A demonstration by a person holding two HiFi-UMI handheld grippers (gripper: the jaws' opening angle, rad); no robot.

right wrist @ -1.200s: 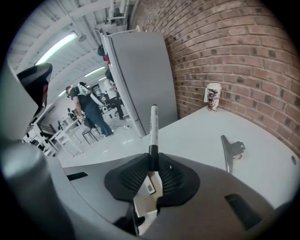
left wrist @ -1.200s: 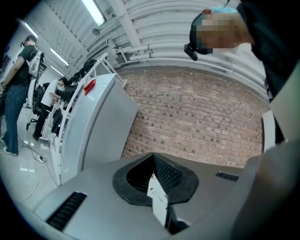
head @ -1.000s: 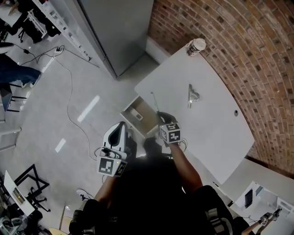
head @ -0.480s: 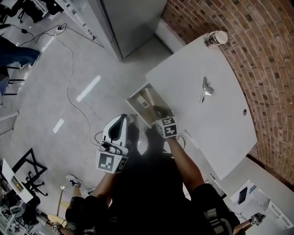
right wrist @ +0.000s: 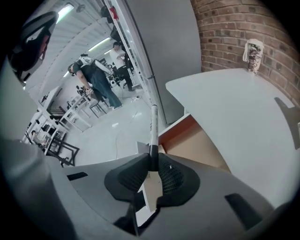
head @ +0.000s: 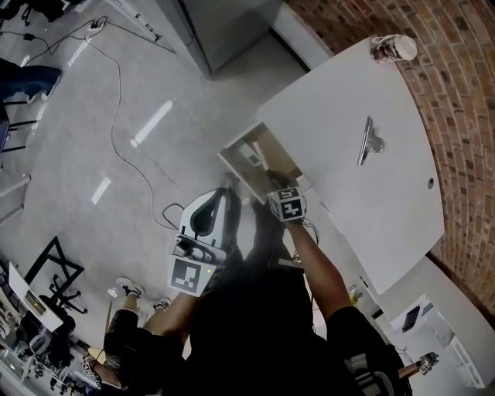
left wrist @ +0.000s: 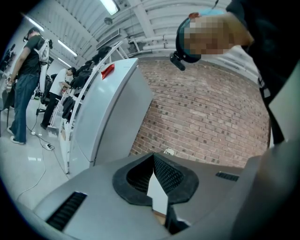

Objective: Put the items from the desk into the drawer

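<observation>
Brick wall (head: 464, 155) runs behind and to the right of the scene, with pale grey floor (head: 116, 155) on the left and a thin cable (head: 116, 100) trailing across it. A tall grey cabinet (head: 224, 23) stands just beyond the far corner of the white desk (head: 348, 193). Below the desk's left edge a drawer (head: 274, 147) is pulled open, showing its brown inside. In the head view the person's right forearm covers the drawer's near end. Two items lie on the desk, well apart: a paper cup (head: 393, 48) at the far corner by the wall, and a metal clip (head: 370, 141) near the middle.

The left gripper (left wrist: 153, 157) is held out over the floor, left of the drawer, its jaws meeting at the tips with nothing between them. The right gripper (right wrist: 152, 159) tilts down over the open drawer, jaws drawn narrow and clamped on the dark end of a slim white pen (right wrist: 152, 126). The pen sticks out past the jaws, above the drawer's front edge.
</observation>
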